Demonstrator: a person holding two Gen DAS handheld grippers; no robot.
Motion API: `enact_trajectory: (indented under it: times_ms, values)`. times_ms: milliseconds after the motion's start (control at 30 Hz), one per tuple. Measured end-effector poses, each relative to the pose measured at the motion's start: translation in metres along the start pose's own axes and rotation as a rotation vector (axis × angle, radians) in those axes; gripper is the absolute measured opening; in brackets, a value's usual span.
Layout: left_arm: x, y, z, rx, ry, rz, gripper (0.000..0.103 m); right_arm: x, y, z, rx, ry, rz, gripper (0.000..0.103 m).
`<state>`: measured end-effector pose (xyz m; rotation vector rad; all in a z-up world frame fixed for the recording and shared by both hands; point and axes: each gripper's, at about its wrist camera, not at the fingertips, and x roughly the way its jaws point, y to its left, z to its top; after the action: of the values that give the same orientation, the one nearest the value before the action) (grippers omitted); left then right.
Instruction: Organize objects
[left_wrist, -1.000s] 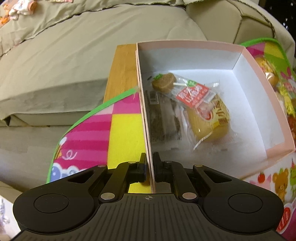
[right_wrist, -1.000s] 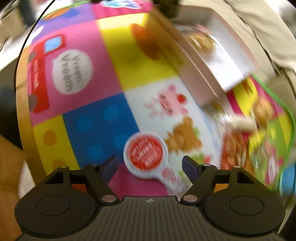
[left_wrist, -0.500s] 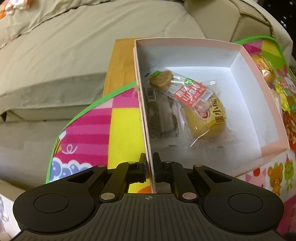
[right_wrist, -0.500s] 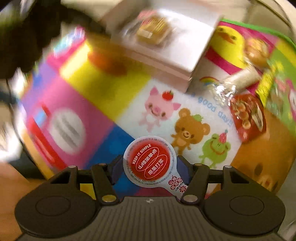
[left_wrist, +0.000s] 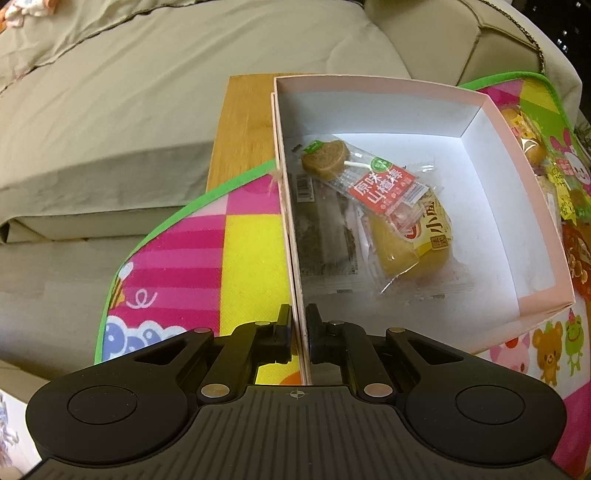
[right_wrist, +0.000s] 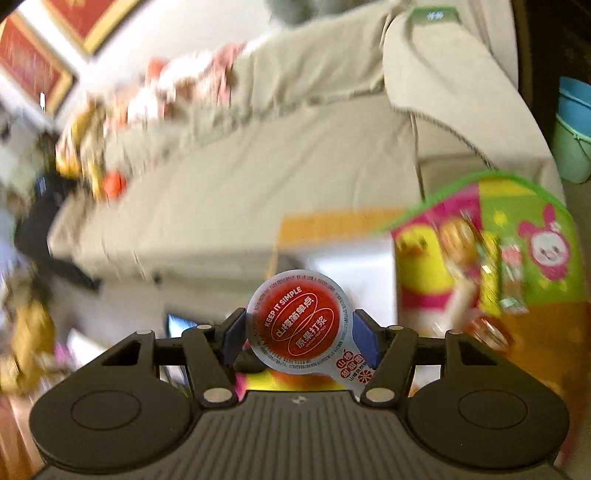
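A pink box (left_wrist: 491, 107) with white inside sits on a colourful cartoon mat (left_wrist: 184, 266). In it lie a wrapped brown lollipop (left_wrist: 325, 158), a yellow cake in clear wrap (left_wrist: 413, 240) and a dark snack packet (left_wrist: 325, 243). My left gripper (left_wrist: 298, 325) is shut on the box's left wall near its front corner. My right gripper (right_wrist: 299, 328) is shut on a round jelly cup with a red foil lid (right_wrist: 299, 325), held in the air in front of the box (right_wrist: 351, 254), which looks blurred.
A beige sofa (left_wrist: 147, 92) lies behind the wooden table (left_wrist: 243, 122). Loose wrapped snacks (left_wrist: 528, 136) lie on the mat right of the box and also show in the right wrist view (right_wrist: 476, 258). A blue and green bucket (right_wrist: 572, 129) stands at the far right.
My right gripper closed on the jelly cup, lifted it off the mat and swung up toward the box and sofa. My left gripper kept its hold on the box wall; the box shifted slightly.
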<state>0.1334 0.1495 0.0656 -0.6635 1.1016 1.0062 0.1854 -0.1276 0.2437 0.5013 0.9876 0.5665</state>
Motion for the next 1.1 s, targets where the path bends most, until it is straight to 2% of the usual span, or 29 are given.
enact_trajectory:
  times_ms: [33, 100, 133, 233, 300, 367, 500, 633, 833, 967, 1100]
  values:
    - [-0.001, 0.000, 0.000, -0.007, 0.000, 0.000, 0.009, 0.006, 0.000, 0.005, 0.021, -0.030, -0.003, 0.062]
    - [-0.002, 0.000, -0.001, -0.016, -0.003, 0.002, 0.009, 0.021, -0.003, 0.014, 0.056, -0.078, -0.049, 0.073]
    - [-0.001, 0.000, -0.002, -0.021, -0.004, 0.002, 0.009, 0.028, -0.004, 0.019, 0.058, -0.094, -0.076, 0.075]
    - [0.002, 0.000, -0.004, -0.046, -0.001, 0.003, 0.009, 0.034, -0.012, 0.025, 0.023, -0.104, -0.134, 0.079]
    - [0.004, 0.000, -0.006, -0.058, 0.002, 0.006, 0.009, 0.028, -0.017, 0.019, -0.022, -0.121, -0.196, 0.094]
    - [0.004, 0.000, -0.007, -0.078, 0.005, 0.008, 0.009, 0.024, -0.025, 0.006, -0.085, -0.148, -0.302, 0.103]
    - [0.004, -0.001, -0.006, -0.071, 0.012, 0.016, 0.009, 0.028, -0.047, -0.025, -0.144, -0.079, -0.392, 0.103]
    - [0.003, -0.002, -0.006, -0.053, 0.013, 0.023, 0.009, 0.037, -0.071, -0.052, -0.129, 0.019, -0.414, 0.103]
    - [0.005, -0.005, -0.004, -0.057, 0.028, 0.040, 0.009, 0.055, -0.101, -0.066, -0.127, 0.096, -0.434, 0.103]
    - [0.007, -0.007, -0.001, -0.051, 0.030, 0.051, 0.009, 0.088, -0.131, -0.080, -0.118, 0.182, -0.446, 0.103]
    - [0.007, -0.006, -0.002, -0.041, 0.024, 0.051, 0.010, 0.121, -0.163, -0.108, -0.057, 0.223, -0.473, 0.103]
